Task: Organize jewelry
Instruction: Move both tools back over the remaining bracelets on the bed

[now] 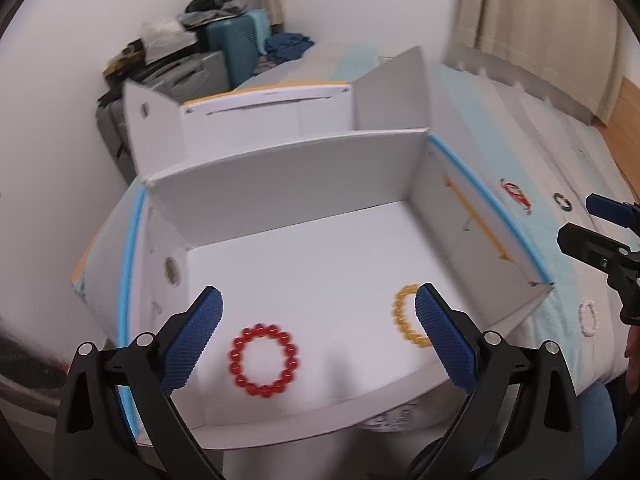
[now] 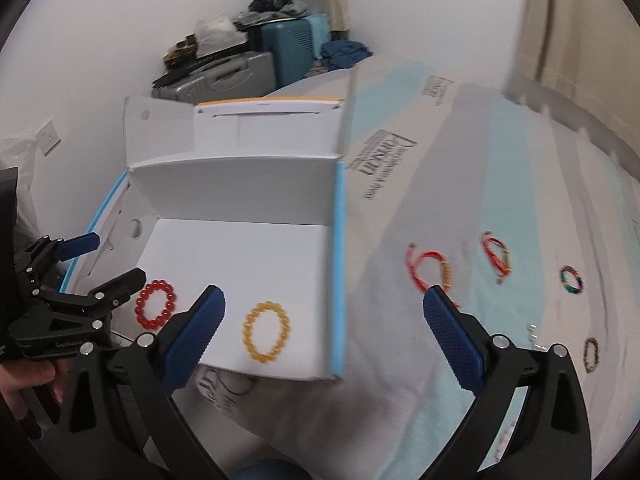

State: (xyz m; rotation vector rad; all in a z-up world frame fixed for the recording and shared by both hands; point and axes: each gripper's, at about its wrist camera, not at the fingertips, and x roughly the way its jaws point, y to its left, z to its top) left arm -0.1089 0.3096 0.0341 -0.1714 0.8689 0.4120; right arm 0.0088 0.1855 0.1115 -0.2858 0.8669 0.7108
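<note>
Clearly, in the left wrist view, the left gripper hangs above a white cardboard box with its blue-padded jaws spread wide and nothing between them. On the box floor lies a red bead bracelet, flat and round, below the gap between the fingers. A yellow bead bracelet lies on the same floor, partly hidden behind the right-hand finger. Outside the box, on the pale bedspread, lie a red cord bracelet, a dark multicoloured bracelet and a white bead bracelet. The other gripper shows at the right edge.

From the right wrist view, the right gripper also stands wide open and empty, over the box's blue-edged right wall. The red bracelet and the yellow one lie apart on the box floor, the red nearer the left gripper at the frame's left. On the bedspread to the right lie two red cord bracelets, the multicoloured one and a dark bead bracelet, which is blurred, perhaps brownish. A hand holds the left gripper's handle.
</note>
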